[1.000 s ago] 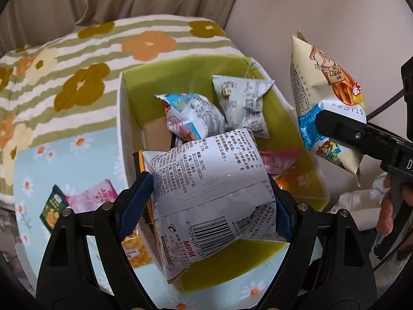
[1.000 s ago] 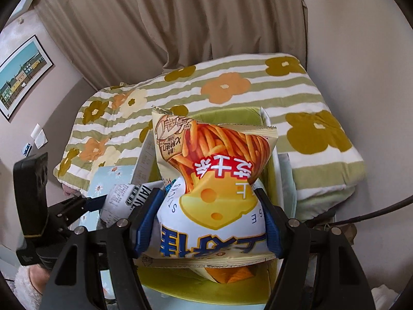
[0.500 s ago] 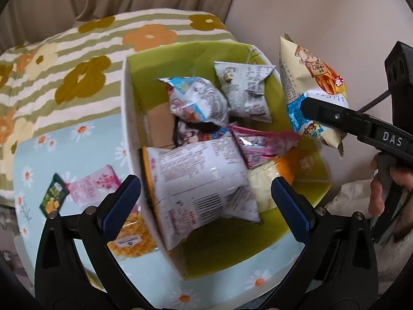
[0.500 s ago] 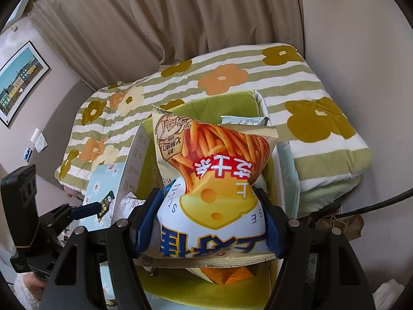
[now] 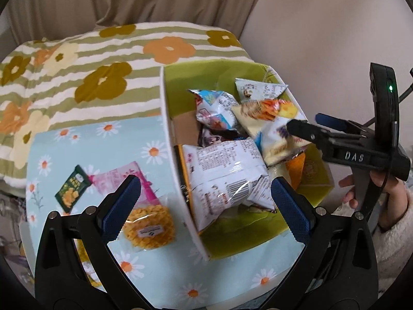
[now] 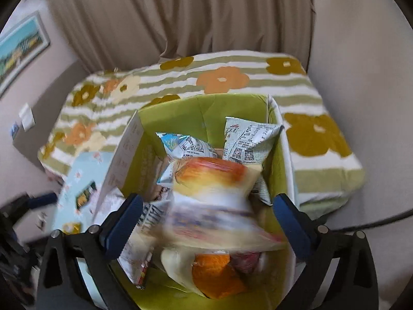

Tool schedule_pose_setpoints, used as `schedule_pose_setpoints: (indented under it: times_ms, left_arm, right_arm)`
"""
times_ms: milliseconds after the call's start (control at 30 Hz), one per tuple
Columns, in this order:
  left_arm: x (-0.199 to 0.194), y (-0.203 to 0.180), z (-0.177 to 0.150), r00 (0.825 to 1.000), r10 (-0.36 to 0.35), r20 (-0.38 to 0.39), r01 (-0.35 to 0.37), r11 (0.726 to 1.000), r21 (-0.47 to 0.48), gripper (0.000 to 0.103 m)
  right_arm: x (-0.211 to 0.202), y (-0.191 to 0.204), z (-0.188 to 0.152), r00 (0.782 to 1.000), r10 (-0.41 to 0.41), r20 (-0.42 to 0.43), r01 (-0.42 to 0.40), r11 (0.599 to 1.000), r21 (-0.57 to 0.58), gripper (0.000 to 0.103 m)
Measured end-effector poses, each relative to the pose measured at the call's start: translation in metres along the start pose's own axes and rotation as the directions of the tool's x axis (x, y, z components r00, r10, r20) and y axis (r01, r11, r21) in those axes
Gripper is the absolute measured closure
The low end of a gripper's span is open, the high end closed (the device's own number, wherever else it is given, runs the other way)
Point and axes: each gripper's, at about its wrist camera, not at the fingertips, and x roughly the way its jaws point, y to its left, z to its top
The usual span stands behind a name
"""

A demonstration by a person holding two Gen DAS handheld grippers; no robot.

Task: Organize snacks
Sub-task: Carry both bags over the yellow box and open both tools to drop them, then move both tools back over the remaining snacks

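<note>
A green-lined box (image 5: 167, 134) with white walls holds several snack bags. My left gripper (image 5: 204, 201) is open above its near end. The white barcode bag (image 5: 227, 170) lies loose in the box, clear of both pads. My right gripper (image 6: 206, 219) hangs over the box (image 6: 206, 113) and its jaws are opening. The cheese-stick bag (image 6: 214, 201) is blurred and dropping between the fingers, with neither pad touching it. In the left wrist view that bag (image 5: 271, 118) tips into the box beside the right gripper (image 5: 306, 122).
On the daisy-print cloth (image 5: 103, 149) left of the box lie a small green pack (image 5: 72, 191), a pink pack (image 5: 124, 178) and a round yellow pack (image 5: 148, 226). A striped, flowered bed cover (image 5: 77, 64) lies behind. A person's hand (image 5: 387, 193) holds the right gripper by the wall.
My left gripper opened, let the white bag fall into the box and drew back. My right gripper opened, and the cheese-stick bag has slipped down towards the box.
</note>
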Motion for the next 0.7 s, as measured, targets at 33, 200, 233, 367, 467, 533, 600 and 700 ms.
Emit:
schedule_pose_setpoints:
  times_ms: [33,200,233,367,467,533,600,700]
  left_arm:
    - [-0.004,0.002,-0.003,1.000,0.008,0.010,-0.008,1.000,-0.001,0.003]
    - [-0.020,0.013,-0.018,0.998,0.042,0.046,-0.041,0.999,-0.022,0.003]
    - [-0.024,0.015,-0.021,0.997,0.047,0.055,-0.045,0.999,-0.031,0.003]
    - [-0.045,0.030,-0.037,0.991,0.088,0.096,-0.080,0.994,-0.077,0.003]
    - [-0.062,0.043,-0.049,0.985,0.128,0.120,-0.114,0.987,-0.115,0.003]
    - [-0.076,0.055,-0.059,0.978,0.158,0.134,-0.138,0.980,-0.147,0.003]
    - [-0.085,0.065,-0.066,0.974,0.178,0.141,-0.153,0.973,-0.171,0.003]
    - [-0.102,0.083,-0.077,0.966,0.210,0.151,-0.177,0.962,-0.207,0.003]
  right_arm:
    - [-0.005,0.001,-0.003,1.000,-0.008,0.014,0.008,1.000,-0.006,0.002]
    - [-0.021,-0.001,-0.011,0.998,0.042,0.036,-0.043,0.998,0.047,0.002]
    - [-0.026,-0.001,-0.013,0.998,0.047,0.050,-0.050,0.997,0.051,0.002]
    - [-0.043,0.007,-0.014,0.994,0.059,0.096,-0.063,0.998,0.033,0.002]
    - [-0.056,0.019,-0.014,0.989,0.073,0.125,-0.073,0.997,-0.001,0.002]
    - [-0.063,0.028,-0.015,0.987,0.086,0.137,-0.084,0.996,-0.023,0.002]
    - [-0.070,0.040,-0.015,0.982,0.103,0.155,-0.097,0.994,-0.048,0.002]
    - [-0.076,0.057,-0.016,0.977,0.130,0.166,-0.120,0.990,-0.071,0.002]
